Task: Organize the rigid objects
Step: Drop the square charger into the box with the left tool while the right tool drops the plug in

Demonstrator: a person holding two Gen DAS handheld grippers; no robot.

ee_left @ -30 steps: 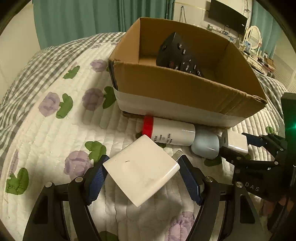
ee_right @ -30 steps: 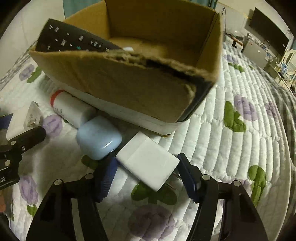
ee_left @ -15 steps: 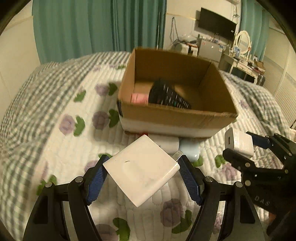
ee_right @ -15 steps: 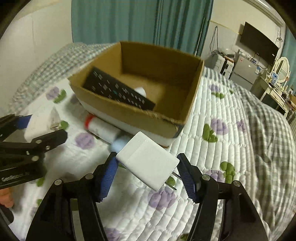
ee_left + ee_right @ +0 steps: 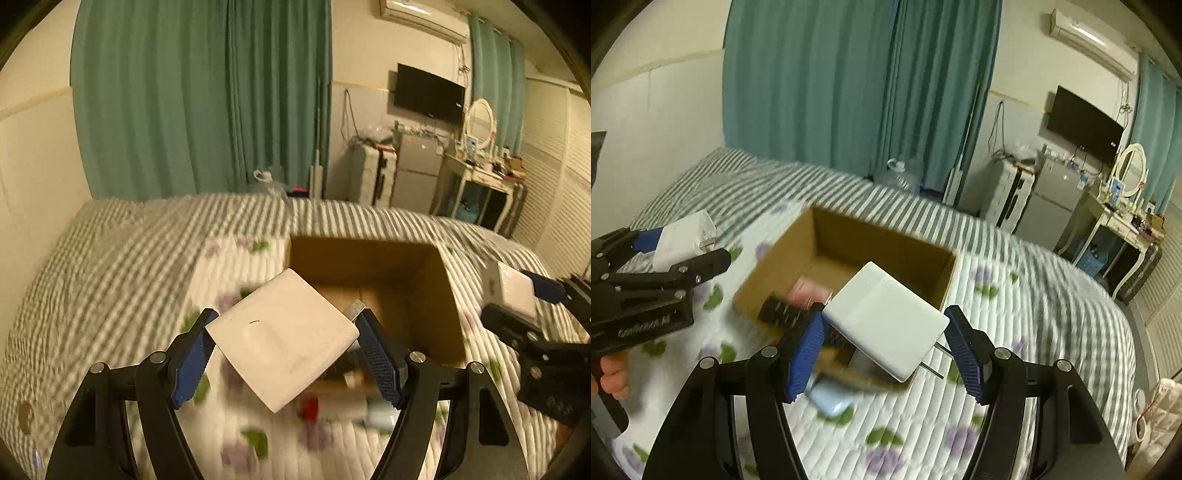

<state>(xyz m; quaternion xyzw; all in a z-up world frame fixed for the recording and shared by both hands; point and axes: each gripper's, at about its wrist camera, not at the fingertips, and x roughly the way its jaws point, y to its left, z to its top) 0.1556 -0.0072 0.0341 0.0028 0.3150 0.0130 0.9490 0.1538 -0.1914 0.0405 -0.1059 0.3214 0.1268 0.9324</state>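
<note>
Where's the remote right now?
In the right wrist view, the remote lies inside the box at its near left corner, beside something pink, just behind the right gripper and its charger.

The left tongs [image 5: 284, 343] are raised above the bed, their blue-padded fingers [image 5: 192, 354] pressed against two opposite corners of a white charger [image 5: 282, 341] held tilted between them. The right tongs [image 5: 886, 332] hang alongside at about the same height, pinching a second white charger [image 5: 886, 321] the same way. A bare hand [image 5: 611, 373] grips the left handle from below.
</note>
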